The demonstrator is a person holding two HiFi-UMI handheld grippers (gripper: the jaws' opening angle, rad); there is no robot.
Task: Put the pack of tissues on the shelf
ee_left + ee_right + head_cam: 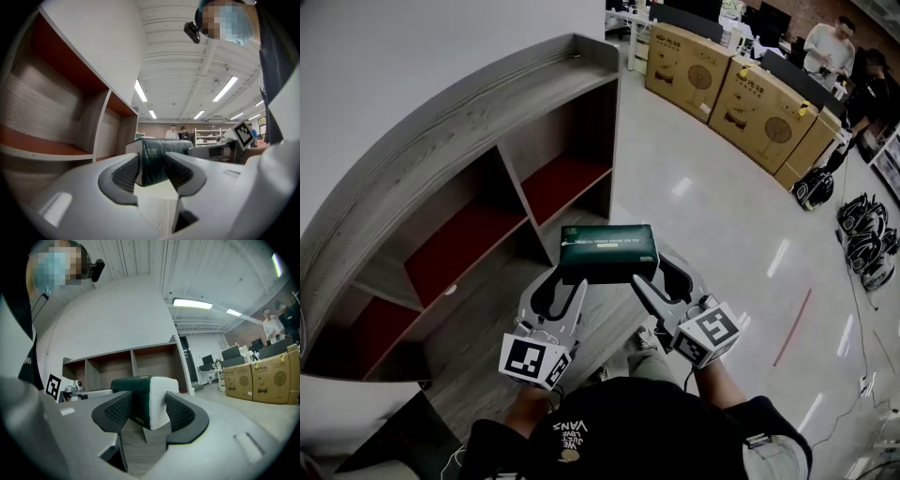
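Observation:
A dark green pack of tissues [607,253] with white ends is held in the air in front of the low wooden shelf [441,141]. The shelf has open compartments with red boards. My left gripper [573,283] is shut on the pack's left end, and my right gripper [641,279] is shut on its right end. In the left gripper view the pack [154,157] sits squeezed between the ribbed pads of the left gripper [152,172], with the shelf [51,108] to the left. In the right gripper view the pack [140,397] fills the right gripper [149,412], and the shelf [133,363] stands behind.
Large cardboard boxes [741,94] line the far side of the glossy floor, with people [830,47] at desks behind them. Dark gear [862,234] and cables lie on the floor at the right. A red line [793,328] is marked on the floor.

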